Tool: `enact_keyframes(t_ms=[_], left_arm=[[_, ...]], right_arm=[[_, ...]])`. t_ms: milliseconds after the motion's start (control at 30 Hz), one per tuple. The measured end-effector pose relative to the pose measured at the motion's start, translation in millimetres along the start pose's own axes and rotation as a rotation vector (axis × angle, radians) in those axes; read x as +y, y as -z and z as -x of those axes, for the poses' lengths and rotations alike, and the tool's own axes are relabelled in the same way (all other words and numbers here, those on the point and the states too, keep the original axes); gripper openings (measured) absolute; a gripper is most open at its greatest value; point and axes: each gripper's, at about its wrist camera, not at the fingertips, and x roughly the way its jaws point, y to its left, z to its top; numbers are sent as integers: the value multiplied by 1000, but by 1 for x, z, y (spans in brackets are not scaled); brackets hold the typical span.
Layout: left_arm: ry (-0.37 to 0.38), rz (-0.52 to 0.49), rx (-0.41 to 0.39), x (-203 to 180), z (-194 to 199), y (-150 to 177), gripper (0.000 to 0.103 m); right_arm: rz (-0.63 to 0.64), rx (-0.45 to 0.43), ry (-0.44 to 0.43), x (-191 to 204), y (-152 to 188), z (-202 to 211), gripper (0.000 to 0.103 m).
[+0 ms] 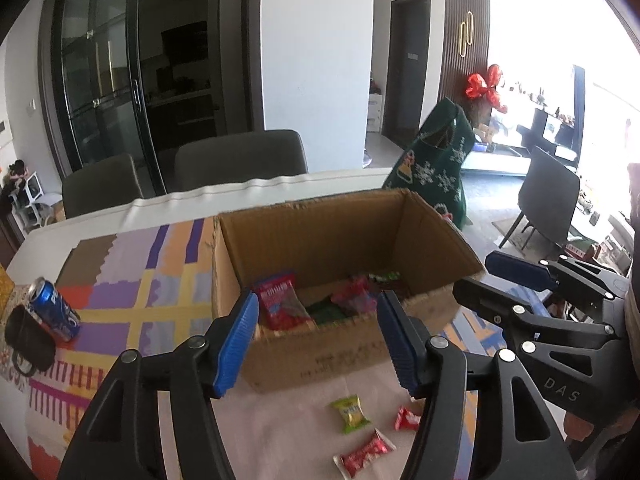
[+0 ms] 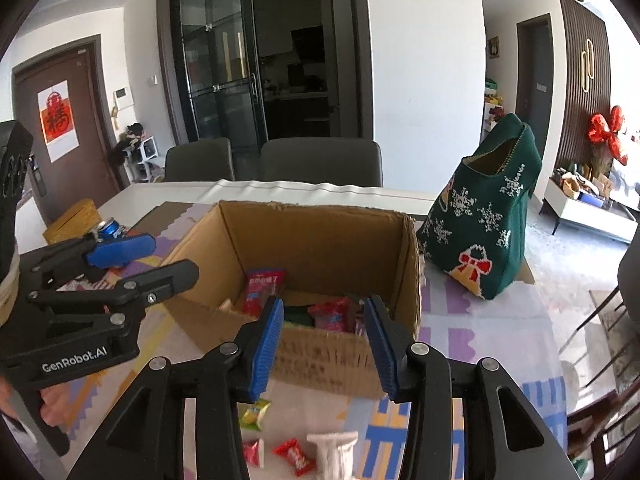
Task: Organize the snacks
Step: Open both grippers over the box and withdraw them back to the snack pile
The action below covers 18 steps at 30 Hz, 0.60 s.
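An open cardboard box (image 1: 320, 356) (image 2: 320, 364) stands on the patterned tablecloth and holds several snack packets, among them a red packet (image 1: 280, 304) (image 2: 262, 288). In front of the box lie loose snacks: a green packet (image 1: 350, 412) (image 2: 254, 412), red candies (image 1: 362, 454) (image 2: 294, 456) and a white packet (image 2: 334, 454). My left gripper (image 1: 316, 320) hovers open over the box's near wall, nothing between its pads. My right gripper (image 2: 324, 320) is open and empty too, at the same wall. Each gripper shows in the other's view: the right gripper (image 1: 492, 280), the left gripper (image 2: 160, 260).
A blue soda can (image 1: 56, 308) (image 2: 110, 230) stands left of the box beside a black object (image 1: 28, 340). A green knitted Christmas bag (image 2: 484, 224) sits at the box's right. A yellow box (image 2: 76, 216) is at the far left. Grey chairs (image 2: 320, 160) line the table's far side.
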Motion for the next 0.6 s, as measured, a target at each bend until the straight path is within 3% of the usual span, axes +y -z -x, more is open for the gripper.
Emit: enact_keyframes(t_ms=[600], left_arm=[[20, 34, 89, -19, 29, 63, 65]], right_arm=[[-25, 63, -19, 7, 57, 33, 44]])
